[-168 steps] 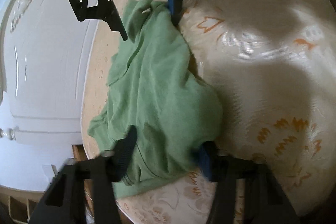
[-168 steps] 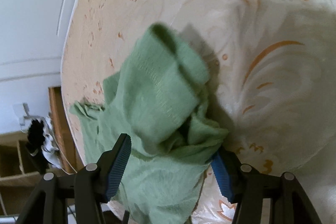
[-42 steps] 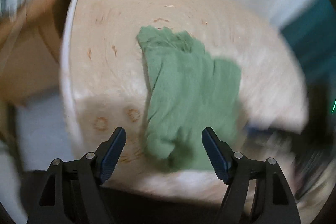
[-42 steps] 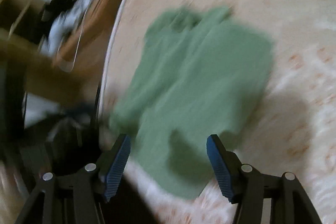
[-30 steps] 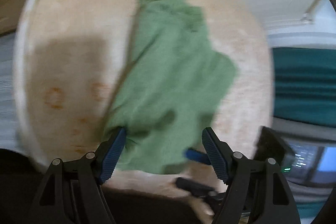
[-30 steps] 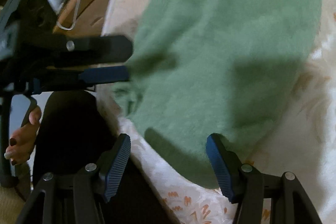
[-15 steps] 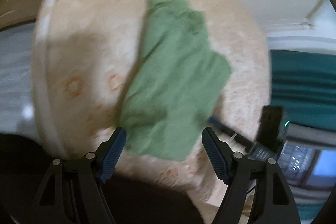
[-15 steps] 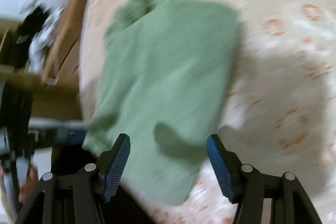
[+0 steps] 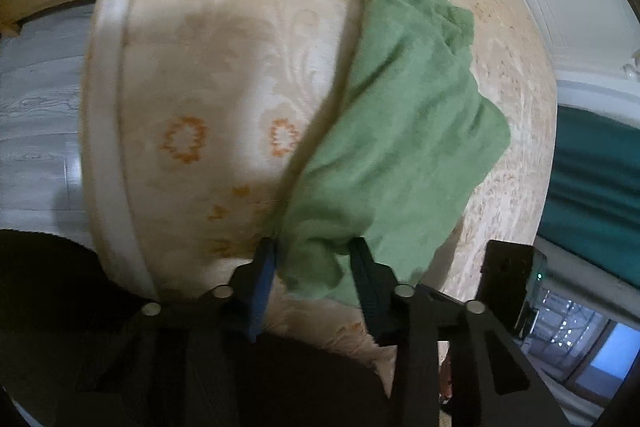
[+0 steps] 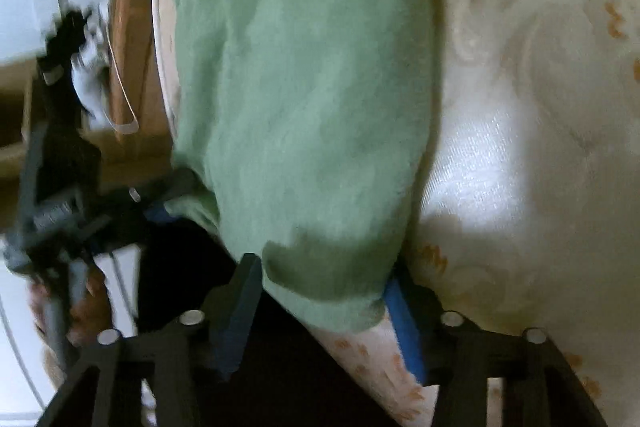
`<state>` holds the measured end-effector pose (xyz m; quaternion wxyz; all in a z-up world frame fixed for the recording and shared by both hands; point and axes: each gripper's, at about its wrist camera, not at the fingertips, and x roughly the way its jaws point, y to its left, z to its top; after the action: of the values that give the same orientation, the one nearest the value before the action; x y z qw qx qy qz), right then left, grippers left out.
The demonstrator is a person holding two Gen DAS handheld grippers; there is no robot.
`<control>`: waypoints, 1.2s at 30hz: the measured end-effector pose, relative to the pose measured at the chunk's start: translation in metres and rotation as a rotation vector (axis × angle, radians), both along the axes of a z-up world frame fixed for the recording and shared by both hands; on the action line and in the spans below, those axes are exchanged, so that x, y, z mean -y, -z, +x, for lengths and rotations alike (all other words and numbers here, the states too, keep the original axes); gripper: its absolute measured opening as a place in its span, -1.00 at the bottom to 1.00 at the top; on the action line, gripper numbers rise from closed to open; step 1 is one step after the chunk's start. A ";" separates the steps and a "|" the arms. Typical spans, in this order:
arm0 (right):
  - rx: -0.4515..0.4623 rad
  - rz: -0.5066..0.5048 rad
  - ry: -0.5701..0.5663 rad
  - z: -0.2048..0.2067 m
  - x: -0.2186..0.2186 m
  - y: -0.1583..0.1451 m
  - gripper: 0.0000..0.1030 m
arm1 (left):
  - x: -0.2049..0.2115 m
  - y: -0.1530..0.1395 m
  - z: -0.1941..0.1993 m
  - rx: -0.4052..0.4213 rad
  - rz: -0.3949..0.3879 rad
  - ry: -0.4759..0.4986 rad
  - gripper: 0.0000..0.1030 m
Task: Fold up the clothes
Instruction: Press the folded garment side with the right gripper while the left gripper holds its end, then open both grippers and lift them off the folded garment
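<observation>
A soft green knit garment (image 9: 404,131) lies partly folded on the cream, orange-flowered cloth of a round worktop (image 9: 200,67), its near edge reaching the rim closest to the person. The left tongs (image 9: 316,259) are closing with a bunched corner of that edge between their pads, and the cloth already looks pinched there. The right tongs (image 10: 324,291) are closing too, straddling the other near corner; the green cloth fills the gap, though the blur leaves it unclear whether the pads press yet. The step in hand seems to be taking hold of both near corners for another fold. Next, I judge, both grips must be firm, then the corners lifted together and carried over toward the far edge, kept level so the layers stay aligned.
</observation>
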<state>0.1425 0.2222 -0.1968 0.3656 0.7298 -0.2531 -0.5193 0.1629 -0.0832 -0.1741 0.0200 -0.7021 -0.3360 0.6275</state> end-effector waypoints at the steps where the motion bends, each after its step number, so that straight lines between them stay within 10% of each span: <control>1: 0.000 -0.001 0.008 0.001 0.000 0.000 -0.42 | -0.004 -0.001 -0.002 -0.002 -0.008 0.019 -0.63; 9: -0.082 -0.107 0.076 -0.005 -0.019 -0.048 -0.75 | -0.009 -0.029 -0.005 -0.097 -0.053 0.102 -0.80; 18: 0.100 0.024 0.041 0.027 -0.011 0.023 -0.74 | -0.024 0.010 -0.008 0.028 -0.121 0.113 -0.64; 22: 0.040 0.009 0.049 0.020 -0.012 0.004 0.10 | -0.015 -0.015 -0.012 -0.024 -0.129 0.068 0.01; 30: -0.182 -0.059 0.138 -0.044 -0.027 -0.060 0.10 | -0.008 -0.067 -0.052 -0.189 -0.148 -0.014 0.14; 36: -0.219 -0.088 0.125 -0.087 0.013 -0.052 0.09 | -0.027 -0.046 -0.096 -0.301 -0.032 -0.074 0.14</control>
<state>0.0560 0.2097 -0.1444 0.3895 0.6349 -0.2793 -0.6060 0.0666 -0.0563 -0.1279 0.0359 -0.5876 -0.3446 0.7312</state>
